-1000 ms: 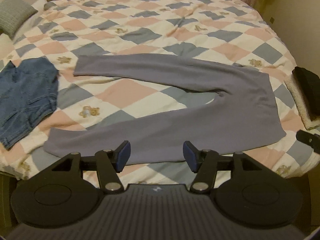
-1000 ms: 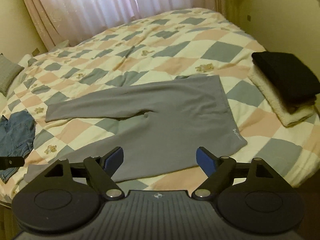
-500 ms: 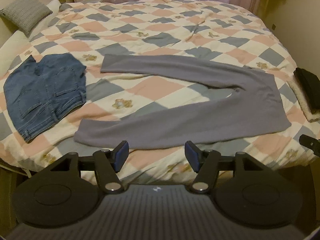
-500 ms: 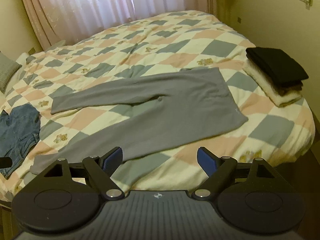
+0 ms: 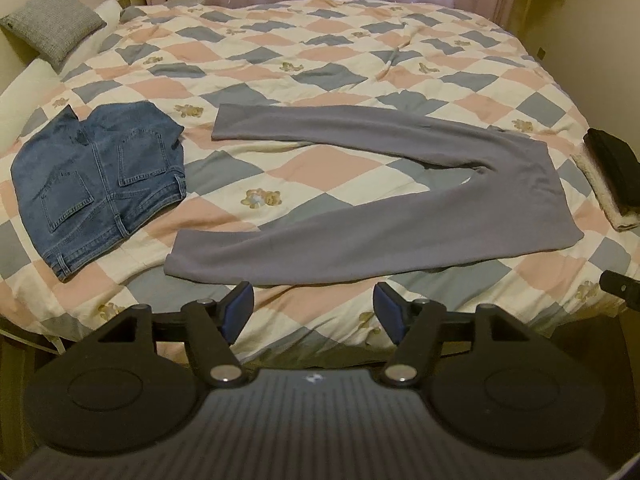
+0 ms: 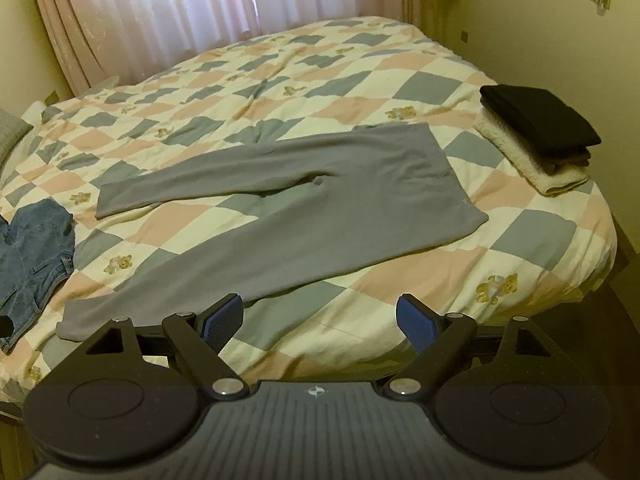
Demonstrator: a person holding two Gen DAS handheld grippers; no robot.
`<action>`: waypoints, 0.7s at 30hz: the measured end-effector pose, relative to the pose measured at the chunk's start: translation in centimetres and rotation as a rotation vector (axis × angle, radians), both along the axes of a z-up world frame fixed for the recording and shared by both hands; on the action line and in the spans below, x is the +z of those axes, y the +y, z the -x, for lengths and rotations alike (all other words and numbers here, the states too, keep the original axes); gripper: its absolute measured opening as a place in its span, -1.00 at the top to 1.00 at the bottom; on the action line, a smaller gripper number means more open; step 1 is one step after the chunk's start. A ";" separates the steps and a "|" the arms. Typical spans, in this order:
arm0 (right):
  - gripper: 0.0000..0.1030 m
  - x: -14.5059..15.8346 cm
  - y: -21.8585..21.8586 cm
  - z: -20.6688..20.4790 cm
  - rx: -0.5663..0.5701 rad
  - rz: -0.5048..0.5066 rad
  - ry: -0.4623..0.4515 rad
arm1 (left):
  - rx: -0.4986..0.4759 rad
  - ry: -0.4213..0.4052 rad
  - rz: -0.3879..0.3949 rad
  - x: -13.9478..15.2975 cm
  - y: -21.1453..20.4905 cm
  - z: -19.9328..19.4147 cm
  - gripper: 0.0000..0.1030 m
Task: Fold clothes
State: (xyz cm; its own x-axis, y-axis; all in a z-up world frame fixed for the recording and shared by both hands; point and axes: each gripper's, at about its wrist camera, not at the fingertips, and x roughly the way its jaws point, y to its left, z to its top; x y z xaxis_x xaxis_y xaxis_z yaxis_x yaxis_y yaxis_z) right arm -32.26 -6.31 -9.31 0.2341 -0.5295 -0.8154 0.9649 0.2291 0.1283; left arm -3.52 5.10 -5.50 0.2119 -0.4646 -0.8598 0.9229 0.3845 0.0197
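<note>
Grey leggings (image 5: 360, 216) (image 6: 304, 208) lie spread flat on the checked quilt (image 5: 320, 64) (image 6: 304, 72), legs apart in a V toward the left, waistband to the right. Blue denim shorts (image 5: 100, 180) (image 6: 28, 256) lie flat to their left. My left gripper (image 5: 312, 314) is open over the bed's front edge, short of the near leg's hem, holding nothing. My right gripper (image 6: 320, 322) is open too, back from the near leg and empty.
A stack of folded clothes, black (image 6: 536, 120) on cream (image 6: 532, 160), sits at the bed's right edge (image 5: 612, 176). A grey pillow (image 5: 52, 32) is at the far left. Pink curtains (image 6: 200, 8) hang behind the bed. The right wall (image 6: 540, 32) is close.
Both grippers have pulled back and up from the bed; the leggings and shorts look smaller and farther away. Nothing on the bed has moved. Both stay open.
</note>
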 end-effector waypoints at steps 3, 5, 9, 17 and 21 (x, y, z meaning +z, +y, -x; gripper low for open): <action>-0.69 -0.4 -0.7 0.1 -0.001 -0.012 0.005 | -0.002 0.005 -0.008 -0.5 -0.8 -0.1 -0.22; -0.69 -1.0 -1.6 0.2 -0.003 -0.028 0.009 | -0.002 0.010 -0.016 -0.9 -1.6 -0.3 -0.22; -0.69 -2.3 -4.4 0.5 0.004 -0.057 0.006 | -0.009 0.024 -0.026 -2.3 -4.1 -0.7 -0.22; -0.61 -5.3 -16.8 2.9 0.082 -0.057 -0.094 | -0.093 0.032 0.016 -6.9 -13.6 -3.6 -0.06; -0.50 -8.2 -26.4 2.8 0.166 -0.075 -0.109 | -0.145 -0.030 0.001 -10.3 -21.8 -6.1 0.07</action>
